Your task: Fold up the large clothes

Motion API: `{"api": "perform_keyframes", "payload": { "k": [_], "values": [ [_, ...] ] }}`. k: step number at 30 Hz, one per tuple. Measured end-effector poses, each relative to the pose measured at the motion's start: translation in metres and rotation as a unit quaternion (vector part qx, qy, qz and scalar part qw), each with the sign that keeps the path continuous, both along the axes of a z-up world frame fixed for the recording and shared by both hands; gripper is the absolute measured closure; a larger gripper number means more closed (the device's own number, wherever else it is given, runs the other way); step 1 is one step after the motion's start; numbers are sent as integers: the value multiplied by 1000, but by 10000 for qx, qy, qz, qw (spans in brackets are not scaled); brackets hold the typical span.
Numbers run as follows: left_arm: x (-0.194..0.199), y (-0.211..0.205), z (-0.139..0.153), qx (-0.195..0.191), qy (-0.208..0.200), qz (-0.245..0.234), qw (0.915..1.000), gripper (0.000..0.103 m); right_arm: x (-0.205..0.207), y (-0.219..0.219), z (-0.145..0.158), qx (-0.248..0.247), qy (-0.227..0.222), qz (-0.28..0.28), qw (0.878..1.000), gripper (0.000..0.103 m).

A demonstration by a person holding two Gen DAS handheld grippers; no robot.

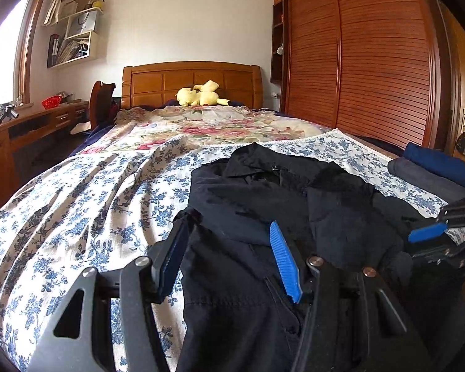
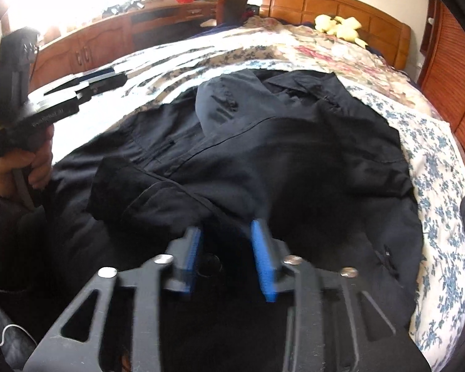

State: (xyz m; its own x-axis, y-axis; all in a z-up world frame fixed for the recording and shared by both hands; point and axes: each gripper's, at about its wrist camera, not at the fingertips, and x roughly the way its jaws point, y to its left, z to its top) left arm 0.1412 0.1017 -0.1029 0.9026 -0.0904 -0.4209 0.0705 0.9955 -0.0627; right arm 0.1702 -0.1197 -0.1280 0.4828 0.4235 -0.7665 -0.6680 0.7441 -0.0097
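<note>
From the left wrist view, your left tongs (image 1: 229, 248) stand wide apart just over the near left edge of the black jacket (image 1: 278, 192), which lies spread, collar away from you, on the blue-flowered sheet (image 1: 77, 192) of the bed, with folded dark clothes (image 1: 433, 170) stacked near its right side. From the right wrist view, your right tongs (image 2: 227, 241) are also parted, gripping nothing, low over the jacket's near hem beside a folded-in sleeve (image 2: 145, 192). It looks light, limp and a little slippery, so pinch a seam or hem corner, not mid-panel.
</note>
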Motion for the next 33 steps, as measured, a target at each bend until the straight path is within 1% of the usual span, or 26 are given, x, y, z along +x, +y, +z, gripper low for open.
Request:
{"api": "perform_keyframes", "payload": {
  "k": [5,10,15,19,21,23,27,33],
  "values": [
    [-2,1,0,5,-6,15,10000,49,-1,-2,20,124,-172,12,9998,58],
    [-3,0,-1,22,10,17,10000,49,7,15,30,244,-336,81,9991,58],
    [-13,-5,-8,4,111,-55,9999,49,21,35,7,137,-155,123,9997,58],
    [-27,-16,-17,55,258,-164,9995,49,28,36,-20,68,143,23,9999,58],
    [-33,-21,-20,81,331,-193,9992,49,29,34,-38,-33,353,-13,9994,58],
    [-39,-27,-24,67,425,-225,9988,49,27,32,-47,-45,412,-39,9991,58],
    [-47,-37,-30,-93,659,-356,9971,49,20,17,-39,247,429,-126,9987,58],
    [-53,-55,-38,-159,892,-539,9944,49,3,-15,-18,421,179,-274,9986,57]
  ]
}}
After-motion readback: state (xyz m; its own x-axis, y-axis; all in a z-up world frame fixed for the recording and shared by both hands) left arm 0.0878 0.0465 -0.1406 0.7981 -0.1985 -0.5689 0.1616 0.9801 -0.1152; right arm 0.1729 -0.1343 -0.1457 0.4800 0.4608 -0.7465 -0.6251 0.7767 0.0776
